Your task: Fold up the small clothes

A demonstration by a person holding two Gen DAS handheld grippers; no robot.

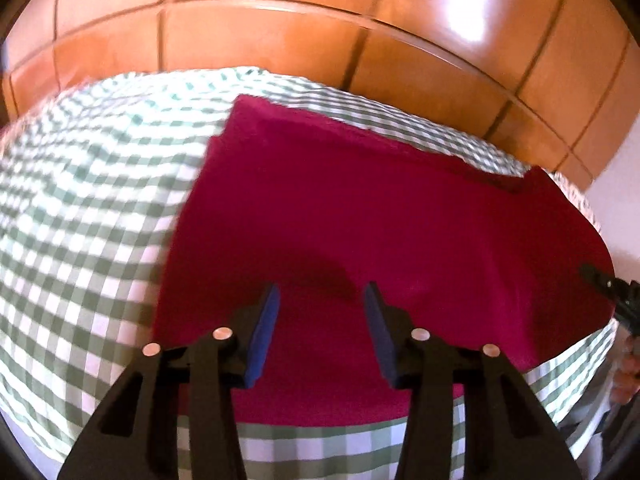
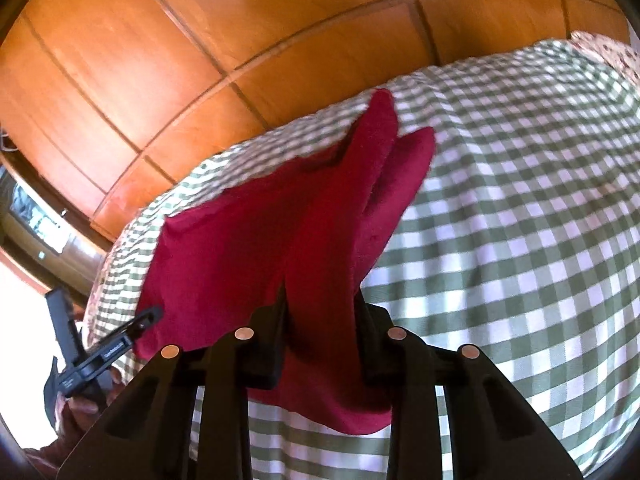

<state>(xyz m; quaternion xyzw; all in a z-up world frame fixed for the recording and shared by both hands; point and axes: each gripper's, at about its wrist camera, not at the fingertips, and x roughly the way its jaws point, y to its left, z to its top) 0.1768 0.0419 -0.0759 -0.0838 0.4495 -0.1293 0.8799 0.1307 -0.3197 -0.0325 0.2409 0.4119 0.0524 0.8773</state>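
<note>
A dark red garment [image 1: 360,220] lies spread on a green-and-white checked bedcover [image 1: 80,240]. In the left wrist view my left gripper [image 1: 322,296] hovers over the garment's near part, its blue pads [image 1: 266,336] apart and nothing between them. In the right wrist view my right gripper [image 2: 320,304] is shut on a bunched fold of the garment [image 2: 240,248], lifted off the bedcover [image 2: 520,220]; the cloth hides its pads. From that grip the garment stretches away in raised folds, and a loose end hangs below the fingers. The left gripper's black finger [image 2: 146,318] shows at the garment's left corner.
Glossy wooden cupboard doors [image 1: 280,32] stand close behind the bed and fill the top of both views [image 2: 160,60]. A person's hand [image 2: 80,404] holds the left gripper's handle at the lower left. The right gripper [image 1: 618,292] shows at the right edge.
</note>
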